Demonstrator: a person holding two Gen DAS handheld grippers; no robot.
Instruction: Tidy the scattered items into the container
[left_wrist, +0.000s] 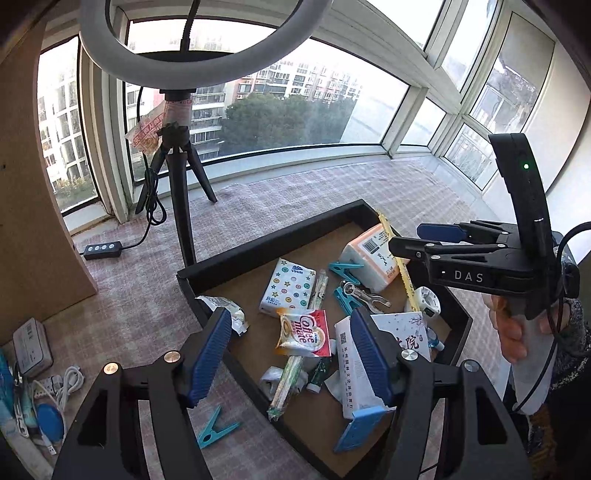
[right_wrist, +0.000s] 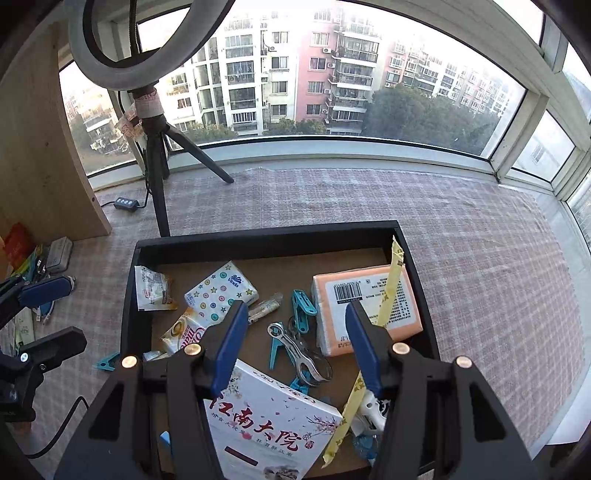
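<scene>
Left gripper (left_wrist: 291, 358) fingers apart, empty, above the container (left_wrist: 258, 247) wall; teal clip (left_wrist: 216, 428) lies outside, below-left of its fingers, awaiting pickup; right gripper (right_wrist: 295, 347) likewise spread, empty, over the contents.

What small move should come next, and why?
Probably lower the open left tool toward the teal plastic clothes peg on the checked cloth: it lies outside the black tray, close to that tool, while the right tool hovers open, empty, over the tray.
</scene>
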